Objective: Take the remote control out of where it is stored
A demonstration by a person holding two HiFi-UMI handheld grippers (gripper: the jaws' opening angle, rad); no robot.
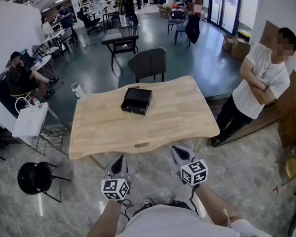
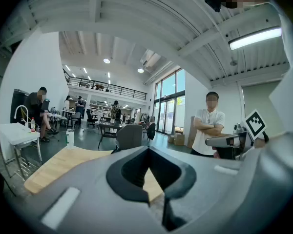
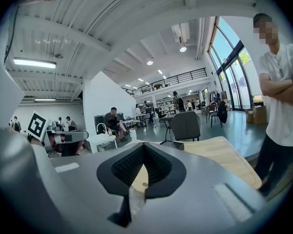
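A black box [image 1: 136,100] lies closed or nearly so in the middle of the light wooden table [image 1: 177,125]; no remote control shows. Both grippers hang short of the table's near edge, well apart from the box. My left gripper [image 1: 120,165] points at the table with its jaws together and nothing between them. My right gripper [image 1: 182,155] is likewise shut and empty. In the left gripper view the left gripper [image 2: 147,152] has pads meeting over the table top [image 2: 63,162]. The right gripper view shows the right gripper [image 3: 144,149] the same way, with the box [image 3: 172,145] far ahead.
A grey chair [image 1: 148,63] stands at the table's far side. A person [image 1: 259,83] with folded arms stands at the right. A white bottle [image 1: 78,92] is by the far left corner, a white side table [image 1: 32,120] and a black stool [image 1: 37,177] at left.
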